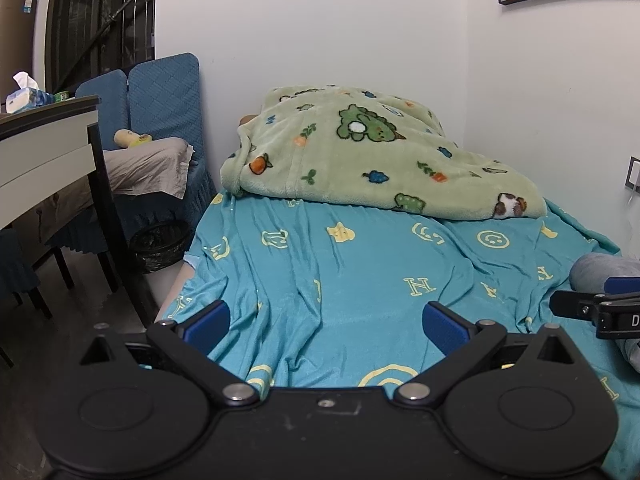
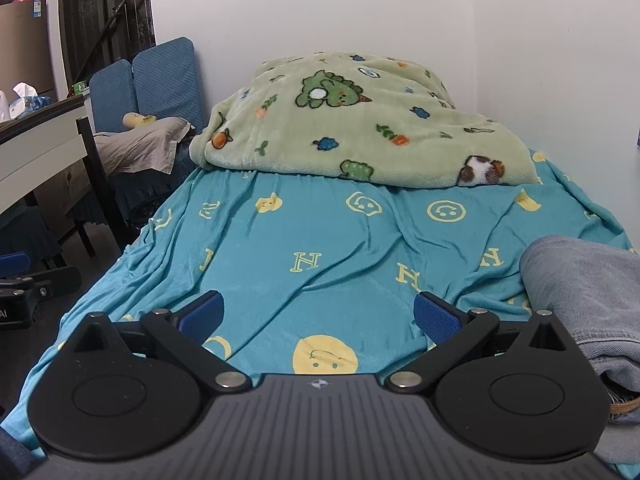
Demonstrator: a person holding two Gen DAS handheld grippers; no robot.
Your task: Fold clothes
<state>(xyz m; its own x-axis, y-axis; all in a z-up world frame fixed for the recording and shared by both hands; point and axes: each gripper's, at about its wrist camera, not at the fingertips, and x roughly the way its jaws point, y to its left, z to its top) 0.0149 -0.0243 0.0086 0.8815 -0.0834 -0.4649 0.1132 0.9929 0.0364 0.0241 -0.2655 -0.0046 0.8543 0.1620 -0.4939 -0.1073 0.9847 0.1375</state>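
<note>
A pair of grey-blue jeans (image 2: 588, 304) lies bunched at the right edge of the bed, beside my right gripper (image 2: 318, 316); a part of it shows in the left wrist view (image 1: 600, 268). Both grippers are open and empty, held low over the turquoise bed sheet (image 2: 320, 240). My left gripper (image 1: 326, 324) hovers over the sheet (image 1: 340, 280) near the bed's left front. The right gripper's finger shows at the right edge of the left wrist view (image 1: 580, 308), in front of the jeans.
A green fleece blanket (image 1: 360, 156) is heaped at the head of the bed against the white wall. A desk (image 1: 44, 140) with a tissue box, blue chairs (image 1: 160, 92) and a black bin (image 1: 160, 244) stand left of the bed.
</note>
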